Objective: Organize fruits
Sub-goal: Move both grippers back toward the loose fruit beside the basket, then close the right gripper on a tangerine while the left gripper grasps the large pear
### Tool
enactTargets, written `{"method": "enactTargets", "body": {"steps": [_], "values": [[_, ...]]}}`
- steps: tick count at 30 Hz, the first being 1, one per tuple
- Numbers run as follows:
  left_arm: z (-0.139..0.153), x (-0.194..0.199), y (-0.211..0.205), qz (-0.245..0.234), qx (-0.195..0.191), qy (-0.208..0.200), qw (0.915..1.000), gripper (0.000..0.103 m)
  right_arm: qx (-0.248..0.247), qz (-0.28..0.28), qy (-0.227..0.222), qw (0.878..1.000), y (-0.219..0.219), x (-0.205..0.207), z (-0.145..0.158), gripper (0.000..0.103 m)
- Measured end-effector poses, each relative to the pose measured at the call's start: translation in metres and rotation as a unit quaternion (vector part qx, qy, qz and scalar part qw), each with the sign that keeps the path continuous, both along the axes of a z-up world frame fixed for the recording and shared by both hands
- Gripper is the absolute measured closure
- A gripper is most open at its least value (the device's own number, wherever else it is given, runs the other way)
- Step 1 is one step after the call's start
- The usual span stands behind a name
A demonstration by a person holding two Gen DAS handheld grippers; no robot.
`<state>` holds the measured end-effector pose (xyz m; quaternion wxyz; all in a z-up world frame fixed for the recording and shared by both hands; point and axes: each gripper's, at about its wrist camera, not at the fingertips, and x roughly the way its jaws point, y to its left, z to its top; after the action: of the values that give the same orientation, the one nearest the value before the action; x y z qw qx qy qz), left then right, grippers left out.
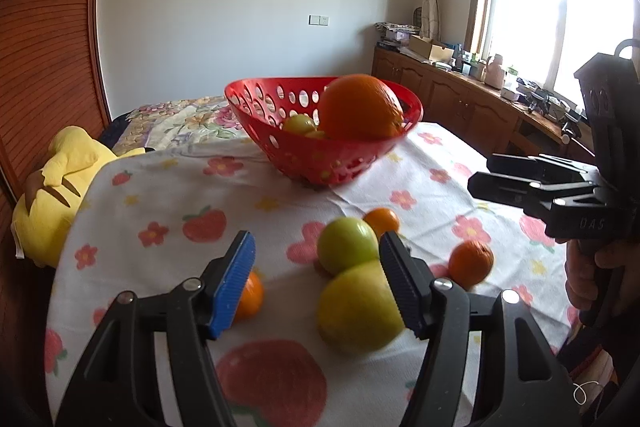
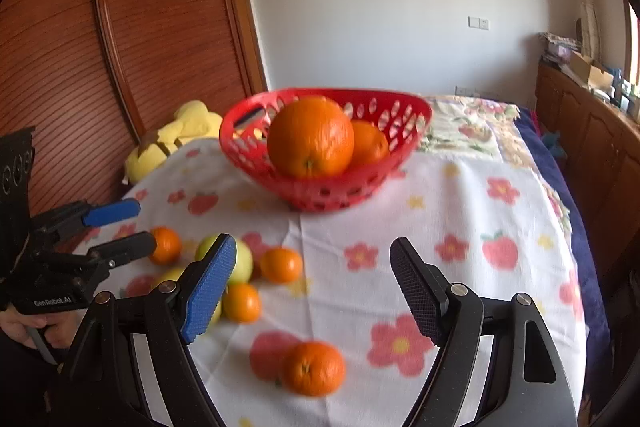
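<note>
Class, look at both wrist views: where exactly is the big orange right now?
The big orange sits inside the red basket at the far end of the floral tablecloth, beside a smaller orange in the right wrist view.

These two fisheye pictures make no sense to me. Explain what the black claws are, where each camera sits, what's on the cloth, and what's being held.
No robot here: a person holds a hand-held two-finger gripper in each hand, each carrying a camera that looks forward along its fingers.

The left wrist view shows the left gripper up close and the right gripper at the side. The right wrist view shows the right one up close.

On the flowered tablecloth stands a red basket containing a large orange and smaller fruit. Loose on the cloth lie small oranges, such as one near the right gripper, a green apple and a yellowish fruit.

Both grippers are open; nothing is held.
</note>
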<state>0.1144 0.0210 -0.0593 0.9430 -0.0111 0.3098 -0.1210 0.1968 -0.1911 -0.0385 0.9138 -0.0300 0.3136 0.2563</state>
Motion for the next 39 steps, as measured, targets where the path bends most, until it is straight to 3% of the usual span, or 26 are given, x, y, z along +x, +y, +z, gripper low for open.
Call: {"method": "enactTargets", "body": {"steps": [5,11,18,27,31,39], "values": [[-0.008,-0.013,-0.005,-0.002,-0.002,-0.006,1.0,0.036,0.005,-0.003,0.012,1.0,-0.007,-0.018,-0.017,0.023],[-0.013,-0.022,-0.012,-0.011,0.0,-0.014,0.9998,0.031,0.004,0.001,0.031,1.0,-0.012,-0.027,-0.036,0.031],[-0.024,-0.02,-0.016,-0.013,-0.002,-0.005,0.9999,0.03,-0.005,0.006,0.045,0.999,-0.01,-0.03,-0.05,0.039],[-0.034,-0.017,-0.021,-0.015,0.008,0.002,0.9998,0.03,-0.031,0.003,0.065,0.997,-0.006,-0.026,-0.064,0.042],[-0.037,-0.017,-0.022,-0.017,0.012,0.002,0.9998,0.03,-0.039,0.007,0.068,0.997,-0.002,-0.026,-0.068,0.056],[-0.039,-0.017,-0.028,-0.025,0.019,0.007,0.9995,0.029,-0.028,0.005,0.063,0.998,-0.006,-0.026,-0.07,0.056]]}}
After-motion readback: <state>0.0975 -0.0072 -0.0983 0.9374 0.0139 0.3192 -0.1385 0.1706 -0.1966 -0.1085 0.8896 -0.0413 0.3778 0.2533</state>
